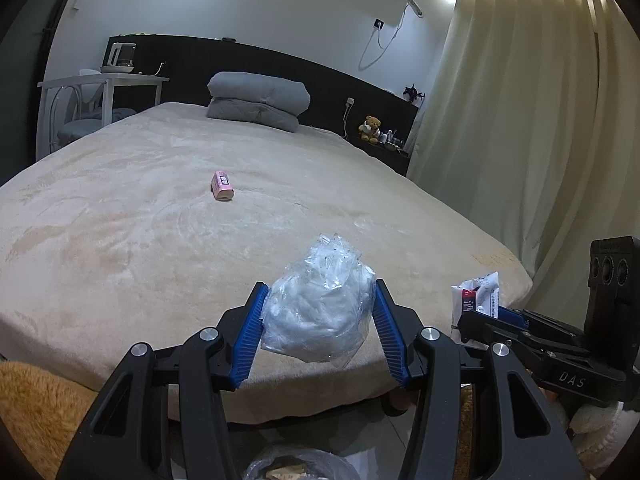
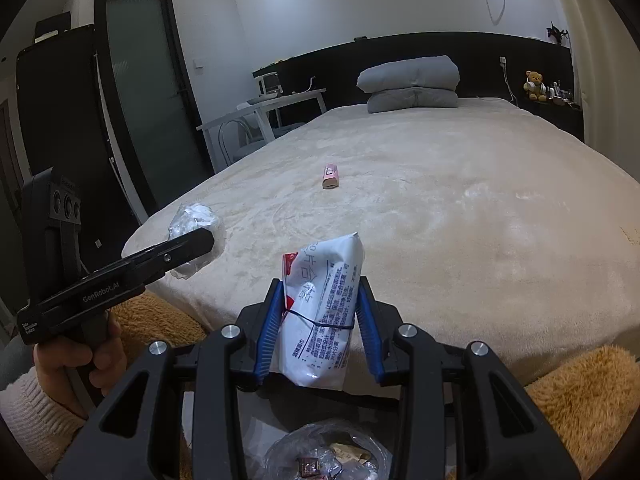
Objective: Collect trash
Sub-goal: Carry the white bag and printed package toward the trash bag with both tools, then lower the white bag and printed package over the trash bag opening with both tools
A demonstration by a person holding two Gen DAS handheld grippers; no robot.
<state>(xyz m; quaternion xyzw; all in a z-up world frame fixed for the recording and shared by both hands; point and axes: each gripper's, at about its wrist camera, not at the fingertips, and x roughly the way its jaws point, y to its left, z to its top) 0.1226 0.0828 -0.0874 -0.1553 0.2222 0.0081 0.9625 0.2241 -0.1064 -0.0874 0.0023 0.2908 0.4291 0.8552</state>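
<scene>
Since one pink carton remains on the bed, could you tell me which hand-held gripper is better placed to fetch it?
Neither is free: the left hand-held gripper holds crumpled plastic, the right a white packet. The pink carton lies slightly left, so left, hedged.

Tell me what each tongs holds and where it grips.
Left tongs clamp the crumpled clear plastic bag at its sides; right tongs clamp the white packet across its middle.

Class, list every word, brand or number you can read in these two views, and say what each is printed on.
"DAS": side of the right gripper.
"GenRobot.AI": side of the left gripper.
White packet: printed Chinese text, too small to read.
Pink box: label too blurred.
</scene>
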